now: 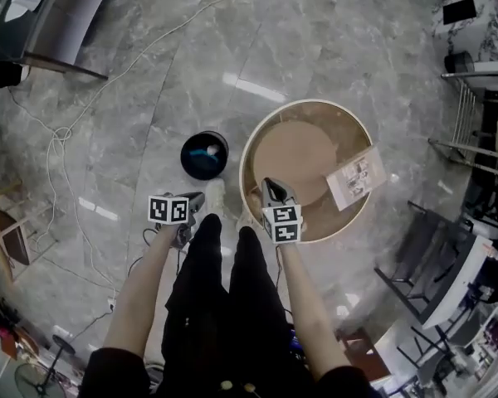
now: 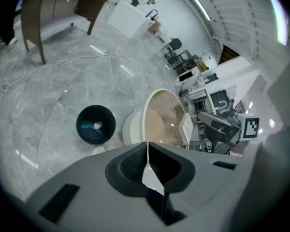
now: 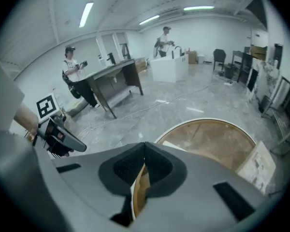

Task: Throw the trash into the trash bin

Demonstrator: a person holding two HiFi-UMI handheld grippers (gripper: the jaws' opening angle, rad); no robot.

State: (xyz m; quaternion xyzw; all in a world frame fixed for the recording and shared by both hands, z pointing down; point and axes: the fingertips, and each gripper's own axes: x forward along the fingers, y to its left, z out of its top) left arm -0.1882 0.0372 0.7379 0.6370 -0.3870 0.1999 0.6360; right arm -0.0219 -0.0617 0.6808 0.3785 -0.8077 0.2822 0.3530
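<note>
The dark round trash bin (image 1: 204, 155) stands on the marble floor left of the round table (image 1: 253, 152). Inside it lie a white crumpled piece (image 1: 212, 150) and a teal item (image 2: 89, 128); the bin (image 2: 95, 124) also shows in the left gripper view. My left gripper (image 1: 197, 199) hangs near the bin's lower edge, its pads (image 2: 135, 161) meeting with nothing between them. My right gripper (image 1: 268, 186) hovers over the table's near rim. Its jaws (image 3: 145, 146) are shut and empty, with the wooden tabletop (image 3: 217, 139) beyond them.
A flat printed box (image 1: 355, 177) lies at the table's right edge. A white cable (image 1: 108, 85) runs across the floor to the left. Metal racks and chairs (image 1: 473, 123) crowd the right side. A desk (image 3: 111, 79) and two people stand far off.
</note>
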